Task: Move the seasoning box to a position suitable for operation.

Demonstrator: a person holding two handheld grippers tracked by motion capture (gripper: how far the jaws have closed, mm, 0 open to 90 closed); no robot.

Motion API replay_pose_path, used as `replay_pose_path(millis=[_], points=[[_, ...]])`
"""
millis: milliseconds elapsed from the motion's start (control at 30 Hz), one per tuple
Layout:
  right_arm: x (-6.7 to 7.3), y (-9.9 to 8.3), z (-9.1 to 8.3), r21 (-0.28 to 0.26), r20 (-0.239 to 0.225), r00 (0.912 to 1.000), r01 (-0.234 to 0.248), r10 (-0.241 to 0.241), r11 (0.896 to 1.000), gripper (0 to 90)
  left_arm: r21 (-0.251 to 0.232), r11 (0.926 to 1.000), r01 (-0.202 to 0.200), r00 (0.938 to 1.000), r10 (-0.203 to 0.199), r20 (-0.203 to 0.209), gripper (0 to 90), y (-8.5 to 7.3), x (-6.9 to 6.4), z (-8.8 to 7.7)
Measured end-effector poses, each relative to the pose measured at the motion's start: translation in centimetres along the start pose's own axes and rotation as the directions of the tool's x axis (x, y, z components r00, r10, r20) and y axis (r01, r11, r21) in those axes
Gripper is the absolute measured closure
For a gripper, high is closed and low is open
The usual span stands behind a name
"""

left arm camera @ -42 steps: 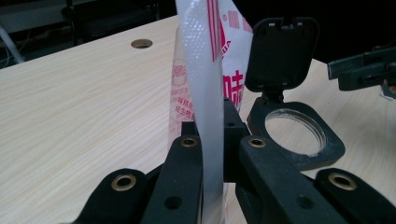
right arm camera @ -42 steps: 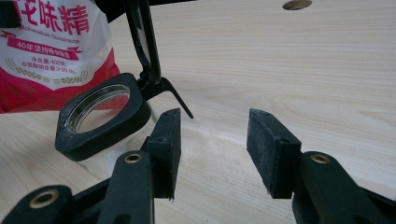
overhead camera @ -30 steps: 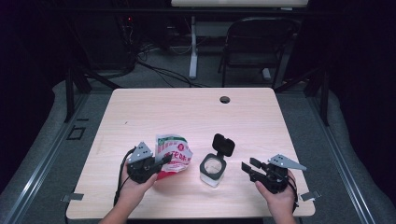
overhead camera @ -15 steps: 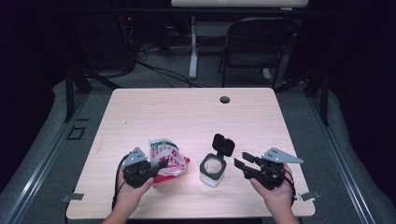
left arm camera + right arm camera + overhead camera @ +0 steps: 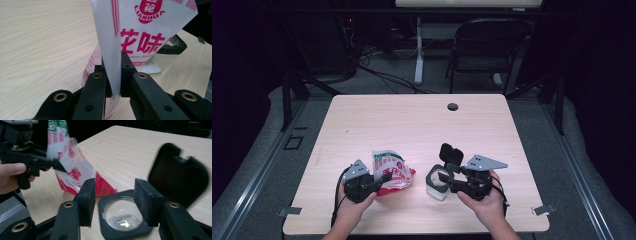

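Observation:
A red and white plastic bag [image 5: 390, 169] with white powder inside is pinched by its clear edge in my left gripper [image 5: 386, 177], just above the table. In the left gripper view the pads press on the bag [image 5: 140, 30]; the left gripper [image 5: 115, 75] is shut on it, though its jaws have just eased open slightly. A clear container [image 5: 437, 185] with a black rim and flipped-up black lid [image 5: 451, 154] stands right of the bag. My right gripper [image 5: 446, 178] has just been opening and is open at the container [image 5: 122, 216], with nothing gripped.
The light wooden table [image 5: 412, 120] has a round cable hole [image 5: 453, 106] near its far edge. A dark chair [image 5: 484, 50] and cables stand on the floor beyond. The table's front edge lies close under both hands.
My right gripper has moved left from the table's right side up to the container. The bag in the left gripper has sunk and tilted slightly.

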State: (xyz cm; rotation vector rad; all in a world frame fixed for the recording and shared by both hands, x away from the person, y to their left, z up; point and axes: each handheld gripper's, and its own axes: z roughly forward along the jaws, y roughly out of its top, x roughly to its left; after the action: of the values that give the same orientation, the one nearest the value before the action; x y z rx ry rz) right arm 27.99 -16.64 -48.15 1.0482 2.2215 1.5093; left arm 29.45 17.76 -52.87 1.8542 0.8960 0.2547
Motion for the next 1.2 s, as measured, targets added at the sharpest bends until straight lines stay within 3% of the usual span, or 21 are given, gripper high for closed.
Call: replay_pose_path(millis=[267, 800, 1000, 1200], points=[[1.8, 0.2, 3.8, 0.070, -0.077, 0.9966, 0.034, -0.028, 0.997, 51.2, 0.001, 1.0000, 0.008, 1.0000, -0.008, -0.003, 84.1, -0.1, 0.1, 0.0], [3.7, 0.0, 8.4, 0.139, -0.136, 0.9892, 0.073, -0.054, 0.988, 59.5, 0.002, 1.0000, -0.002, 1.0000, 0.002, 0.005, 83.1, -0.4, 0.0, -0.4], [4.1, 0.1, 9.6, 0.149, -0.119, 0.9895, 0.100, -0.082, 0.984, 67.9, -0.004, 0.9998, -0.018, 0.9998, 0.018, -0.012, 81.4, -0.6, -0.1, -0.6], [3.8, 0.2, 10.0, 0.167, -0.138, 0.9883, 0.088, -0.065, 0.982, 84.1, 0.001, 0.9999, -0.017, 0.9998, 0.017, -0.014, 81.1, -0.7, 0.0, -0.9]])
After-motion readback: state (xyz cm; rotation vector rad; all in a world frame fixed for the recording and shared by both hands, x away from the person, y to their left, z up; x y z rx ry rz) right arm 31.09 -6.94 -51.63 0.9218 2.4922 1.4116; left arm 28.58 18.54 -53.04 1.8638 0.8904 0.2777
